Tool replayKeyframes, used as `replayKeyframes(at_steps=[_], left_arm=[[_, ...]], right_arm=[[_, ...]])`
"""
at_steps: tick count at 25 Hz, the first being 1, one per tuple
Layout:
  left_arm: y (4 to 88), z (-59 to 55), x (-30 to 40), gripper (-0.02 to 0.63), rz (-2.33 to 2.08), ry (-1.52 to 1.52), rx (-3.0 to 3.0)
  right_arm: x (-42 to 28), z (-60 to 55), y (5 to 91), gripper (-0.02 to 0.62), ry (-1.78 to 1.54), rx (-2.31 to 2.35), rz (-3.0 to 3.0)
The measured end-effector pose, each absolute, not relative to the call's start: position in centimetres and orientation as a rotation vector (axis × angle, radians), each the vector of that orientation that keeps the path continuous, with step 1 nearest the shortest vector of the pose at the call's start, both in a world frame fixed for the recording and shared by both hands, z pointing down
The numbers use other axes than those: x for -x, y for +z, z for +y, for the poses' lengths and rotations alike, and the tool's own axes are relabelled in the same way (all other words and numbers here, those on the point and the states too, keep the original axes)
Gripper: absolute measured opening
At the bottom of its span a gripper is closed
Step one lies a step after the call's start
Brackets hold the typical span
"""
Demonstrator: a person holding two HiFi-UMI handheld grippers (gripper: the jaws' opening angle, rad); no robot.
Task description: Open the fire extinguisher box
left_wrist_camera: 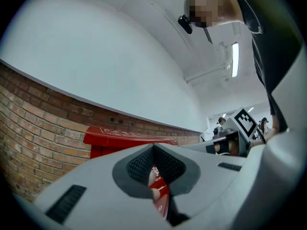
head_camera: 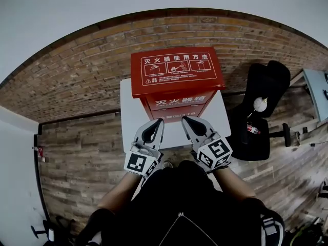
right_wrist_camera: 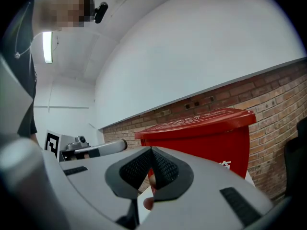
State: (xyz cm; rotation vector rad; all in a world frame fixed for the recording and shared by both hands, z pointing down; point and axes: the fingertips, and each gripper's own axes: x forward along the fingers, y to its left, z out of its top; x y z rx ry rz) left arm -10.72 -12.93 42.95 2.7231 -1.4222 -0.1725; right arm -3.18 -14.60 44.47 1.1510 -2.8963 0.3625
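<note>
Pointing at fire extinguisher box (head_camera: 177, 70), left tongs (head_camera: 158, 123), right tongs (head_camera: 186, 120) both closed, empty; box base hidden behind them.

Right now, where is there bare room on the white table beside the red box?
Widest bare strip: table left of the box, out to its left edge. A narrower strip lies right of the box. The front is crowded: left claw and right claw, shut, sit there.

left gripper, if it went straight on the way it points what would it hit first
Most likely the front of the red fire extinguisher box: the shut left gripper points at it with nothing between, though depth is unclear.
</note>
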Motion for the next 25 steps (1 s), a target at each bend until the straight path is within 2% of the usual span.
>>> replayKeyframes(at_steps=[25], left_arm=[[41.8, -19.1, 7.0, 0.049, -1.568, -0.192, -2.665]], right_arm=[[1.3, -21.3, 43.4, 0.018, 0.358, -0.904, -2.972]])
